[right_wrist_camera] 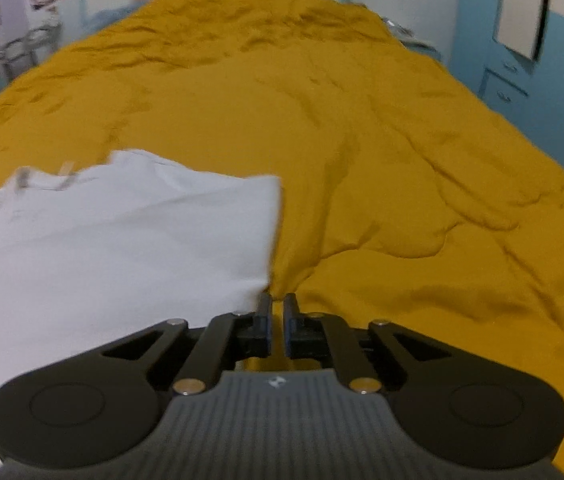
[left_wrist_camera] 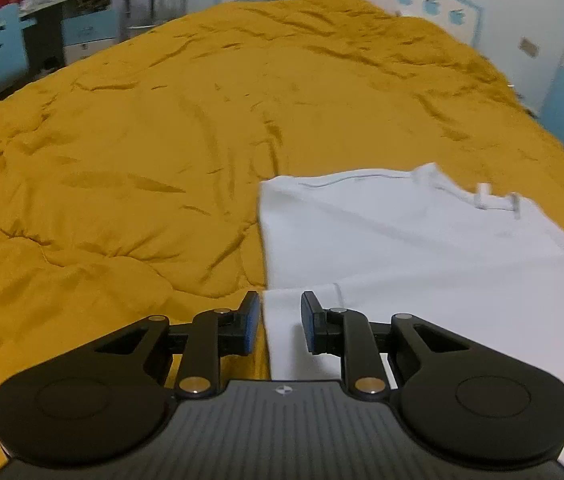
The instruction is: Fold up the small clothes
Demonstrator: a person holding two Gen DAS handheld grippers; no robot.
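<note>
Two grippers down at the near end of a white garment (left_wrist_camera: 422, 248), spread flat on a mustard quilt (left_wrist_camera: 141, 140) toward the bed's near edge, collar and neck tag pointing at the far end. Left gripper (left_wrist_camera: 280, 322) straddling the garment's near left corner, fingers a little apart, cloth lying in the gap, pads apparently not pressing on it (contact hard to judge from this angle). Right gripper (right_wrist_camera: 277, 322) at the near right corner, fingers drawn together with only a sliver between them; whether any fabric is pinched at the tips cannot be told, since the white edge stops just beside the left finger. Likely step: taking hold of both near corners for a fold. Next: close the left on its corner, confirm the right really has cloth, then lift evenly and carry toward the collar, keeping the hem level.
</note>
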